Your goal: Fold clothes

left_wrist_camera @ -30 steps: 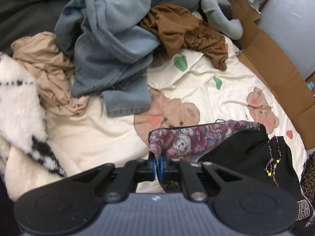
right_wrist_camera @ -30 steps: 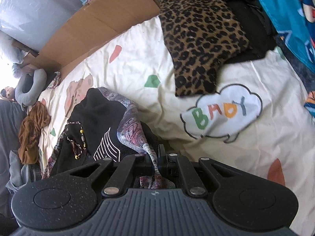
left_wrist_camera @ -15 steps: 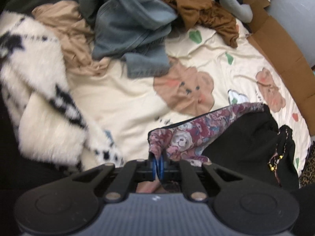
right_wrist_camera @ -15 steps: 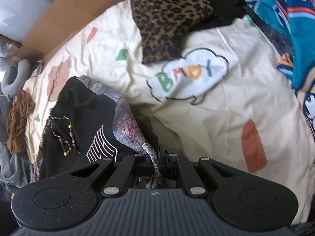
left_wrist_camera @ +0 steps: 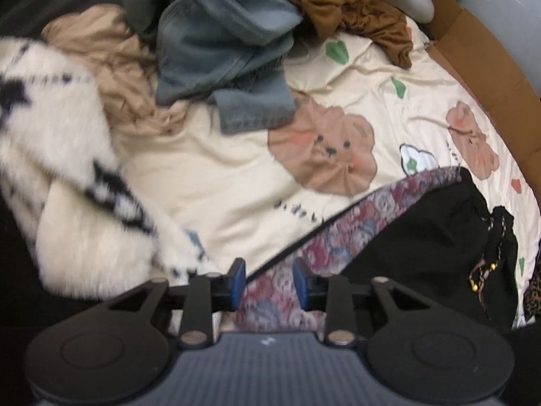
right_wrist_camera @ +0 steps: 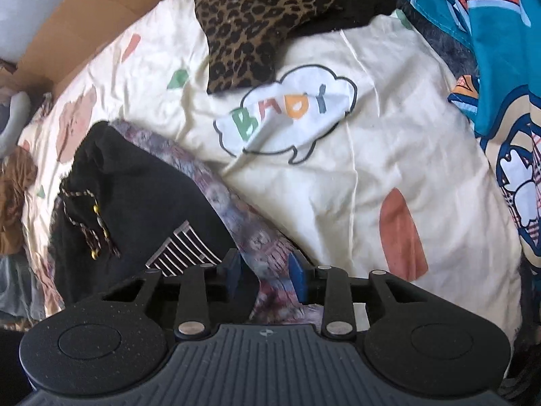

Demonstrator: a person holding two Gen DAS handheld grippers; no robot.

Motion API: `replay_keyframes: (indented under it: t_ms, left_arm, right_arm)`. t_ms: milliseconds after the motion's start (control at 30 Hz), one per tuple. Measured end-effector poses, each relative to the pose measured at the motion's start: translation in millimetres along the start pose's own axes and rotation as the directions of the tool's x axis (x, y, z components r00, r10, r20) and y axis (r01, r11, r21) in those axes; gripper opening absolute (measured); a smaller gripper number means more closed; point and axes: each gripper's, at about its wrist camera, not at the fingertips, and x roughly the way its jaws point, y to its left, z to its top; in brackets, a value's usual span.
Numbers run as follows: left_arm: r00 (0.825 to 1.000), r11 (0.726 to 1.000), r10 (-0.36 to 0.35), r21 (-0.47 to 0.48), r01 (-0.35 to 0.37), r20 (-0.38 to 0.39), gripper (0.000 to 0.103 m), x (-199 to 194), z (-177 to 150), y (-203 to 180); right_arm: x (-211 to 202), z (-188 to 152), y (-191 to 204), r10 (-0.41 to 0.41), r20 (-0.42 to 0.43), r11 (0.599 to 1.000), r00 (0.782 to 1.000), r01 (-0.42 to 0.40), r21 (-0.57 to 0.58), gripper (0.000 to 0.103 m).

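Both grippers are letting go: left gripper and right gripper have jaws opening, the floral-edged black garment lying slack between the pads, unclamped. It rests on the cream bedsheet, apparently just laid down. Beyond it, the denim-and-tan heap appears unfolded; the leopard-print piece looks folded.

The left gripper is built of matte black plastic, with two round discs flanking a grey-blue ribbed centre plate that is stamped with a small pale mark. Four black link arms are pinned by silver screws, and the fingers are faced with bright blue pads. The same build is seen on the right gripper, though its ribbed plate is darker, its shell is finely speckled, and its pads are a deeper blue.
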Motion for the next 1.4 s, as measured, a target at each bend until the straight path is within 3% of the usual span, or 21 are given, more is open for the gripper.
replay_keyframes:
  t_ms: [167,467,933,1133,1400]
  left_arm:
    - [0.999,0.999,-0.023,0.042,0.022,0.028,0.046,11.6,27.0,-21.2]
    - [0.997,0.989,-0.063,0.139,0.058,0.033,0.049,47.5,69.3,-67.0]
    - [0.995,0.949,-0.101,0.301,0.091,0.021,0.051,101.3,120.6,-144.1]
    - [0.991,0.927,-0.129,0.358,0.115,0.015,0.051,123.9,139.1,-178.0]
    - [0.977,0.876,-0.211,0.438,0.202,-0.031,0.051,162.2,135.1,-227.9]
  right_arm:
    - [4.8,13.6,6.9,0.009,0.029,1.000,1.000,-0.009,-0.020,0.037]
    - [25.9,50.2,31.0,0.051,0.057,0.998,0.997,-0.048,-0.041,0.037]
    - [69.2,92.0,65.7,0.077,0.090,0.995,0.993,-0.070,-0.075,0.037]
    - [88.9,106.1,83.3,0.081,0.080,0.990,0.994,-0.071,-0.124,0.037]
    - [116.5,125.4,112.8,0.106,0.066,0.975,0.992,-0.091,-0.204,0.037]
